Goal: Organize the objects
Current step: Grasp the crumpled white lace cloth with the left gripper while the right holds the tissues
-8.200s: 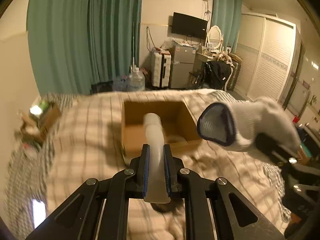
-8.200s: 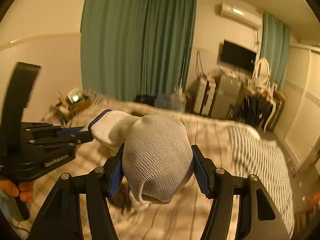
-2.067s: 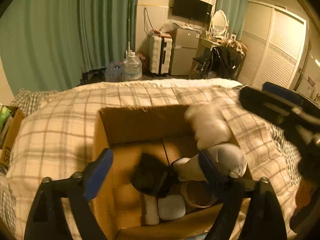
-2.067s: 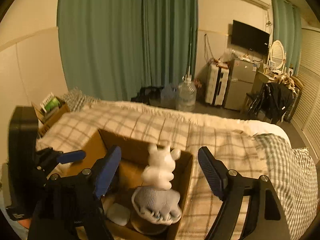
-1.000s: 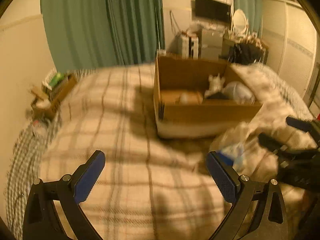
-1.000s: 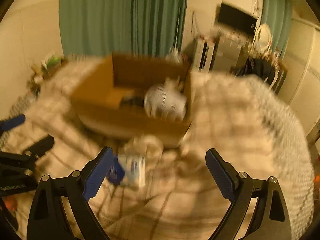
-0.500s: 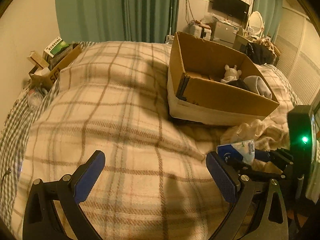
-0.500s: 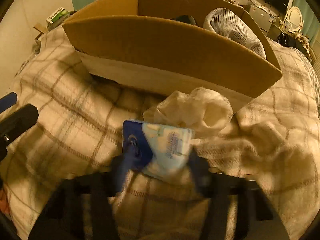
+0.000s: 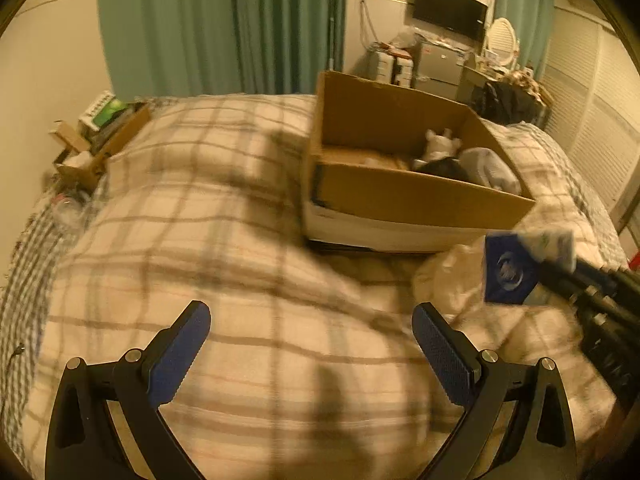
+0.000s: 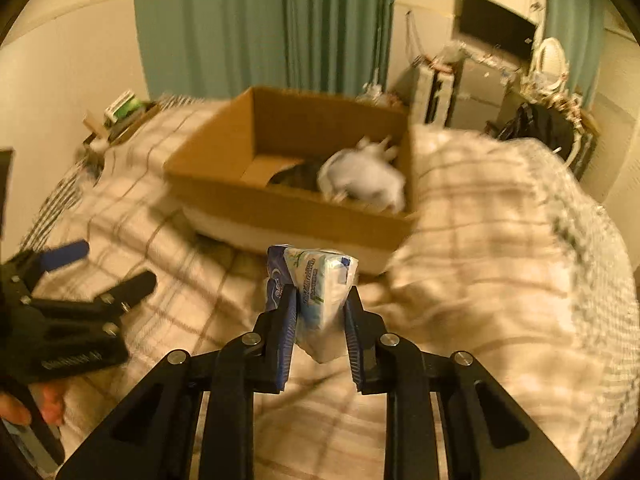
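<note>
tissue pack (image 10: 320,292) clamped in right hand-held gripper (image 10: 320,320) short of cardboard box (image 10: 288,204) rim, left hand-held gripper (image 9: 310,344) spread apart

Warm dim light fills a bedroom with green curtains (image 9: 224,28), cream walls (image 9: 48,60), a wall TV (image 9: 450,10), white wardrobe doors (image 9: 592,120) and a plaid-covered bed (image 9: 192,208).

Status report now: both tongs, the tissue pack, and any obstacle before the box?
Left tongs open, empty, above the blanket. Right tongs shut on tissue pack, lifted. Cardboard box ahead, open top; nothing between pack and box.
</note>
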`<act>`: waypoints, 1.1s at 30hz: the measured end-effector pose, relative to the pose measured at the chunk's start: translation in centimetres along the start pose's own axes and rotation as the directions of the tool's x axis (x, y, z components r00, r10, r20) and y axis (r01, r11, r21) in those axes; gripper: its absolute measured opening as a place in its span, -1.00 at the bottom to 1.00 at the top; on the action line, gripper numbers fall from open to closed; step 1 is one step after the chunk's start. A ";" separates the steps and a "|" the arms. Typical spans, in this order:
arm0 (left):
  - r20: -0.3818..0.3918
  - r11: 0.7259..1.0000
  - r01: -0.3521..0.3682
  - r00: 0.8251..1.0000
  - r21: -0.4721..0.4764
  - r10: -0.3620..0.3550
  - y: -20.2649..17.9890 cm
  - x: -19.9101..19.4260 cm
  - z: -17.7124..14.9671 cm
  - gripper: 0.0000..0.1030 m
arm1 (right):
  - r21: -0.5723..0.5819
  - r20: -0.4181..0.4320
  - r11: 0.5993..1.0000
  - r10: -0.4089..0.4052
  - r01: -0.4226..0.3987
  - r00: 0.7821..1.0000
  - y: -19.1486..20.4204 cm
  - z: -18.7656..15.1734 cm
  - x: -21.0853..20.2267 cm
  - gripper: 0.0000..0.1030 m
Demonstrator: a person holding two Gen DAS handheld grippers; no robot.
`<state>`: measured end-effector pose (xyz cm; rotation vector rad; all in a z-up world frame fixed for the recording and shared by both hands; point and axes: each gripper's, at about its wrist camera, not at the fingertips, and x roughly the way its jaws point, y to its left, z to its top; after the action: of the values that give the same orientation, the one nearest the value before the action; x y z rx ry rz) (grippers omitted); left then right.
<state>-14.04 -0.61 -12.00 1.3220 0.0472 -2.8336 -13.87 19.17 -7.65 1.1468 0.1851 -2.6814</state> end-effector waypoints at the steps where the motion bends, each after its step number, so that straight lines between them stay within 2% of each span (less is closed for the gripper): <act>1: -0.005 1.000 0.008 1.000 0.002 -0.008 -0.5 0.2 0.1 1.00 | -0.002 0.013 1.000 -0.023 0.023 1.000 -0.4 0.2 -0.5 -0.57; 5: -0.029 0.998 0.051 0.998 0.025 -0.050 -3.4 1.2 0.6 1.00 | 0.023 0.019 0.996 -0.082 0.081 0.996 -2.1 0.6 -0.9 -0.57; 9: -0.042 0.996 0.077 0.996 0.056 -0.074 -6.1 2.7 1.4 1.00 | 0.093 -0.022 0.989 -0.110 0.112 0.994 -5.0 0.0 0.3 -0.57; 12: -0.068 0.993 0.091 0.994 0.075 -0.086 -7.7 4.4 1.6 1.00 | 0.144 -0.047 0.986 -0.079 0.085 0.996 -6.5 -0.3 1.1 -0.57; 20: -0.125 0.981 0.103 0.989 0.167 -0.083 -10.8 8.3 1.4 0.93 | 0.155 -0.071 0.986 -0.050 0.061 0.996 -6.5 -0.5 2.4 -0.57; 22: -0.149 0.979 0.117 0.985 0.170 -0.092 -11.1 9.2 1.5 0.74 | 0.159 -0.074 0.986 -0.044 0.055 0.996 -6.6 -0.5 2.5 -0.57; 24: -0.173 0.976 0.139 0.979 0.166 -0.110 -11.2 9.7 1.5 0.33 | 0.162 -0.075 0.985 -0.042 0.054 0.996 -6.6 -0.5 2.6 -0.57; 25: -0.180 0.974 0.151 0.976 0.167 -0.120 -11.2 9.7 1.4 0.22 | 0.162 -0.076 0.985 -0.041 0.053 0.996 -6.6 -0.5 2.6 -0.57; 27: -0.186 0.971 0.165 0.974 0.174 -0.132 -11.4 9.4 1.0 -0.27 | 0.161 -0.076 0.985 -0.043 0.054 0.996 -6.6 -0.5 2.6 -0.57; 29: -0.184 0.969 0.169 0.974 0.181 -0.136 -11.4 8.9 0.9 -0.45 | 0.156 -0.076 0.986 -0.048 0.059 0.996 -6.4 -0.5 2.6 -0.57; 33: -0.159 0.966 0.173 0.977 0.190 -0.143 -11.2 7.0 0.5 -0.60 | 0.148 -0.065 0.986 -0.061 0.070 0.996 -6.1 -0.5 2.2 -0.57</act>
<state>-19.23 10.59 -16.74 1.6331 -0.1455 -2.9338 -16.48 24.90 -9.41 1.2872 0.0307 -2.7608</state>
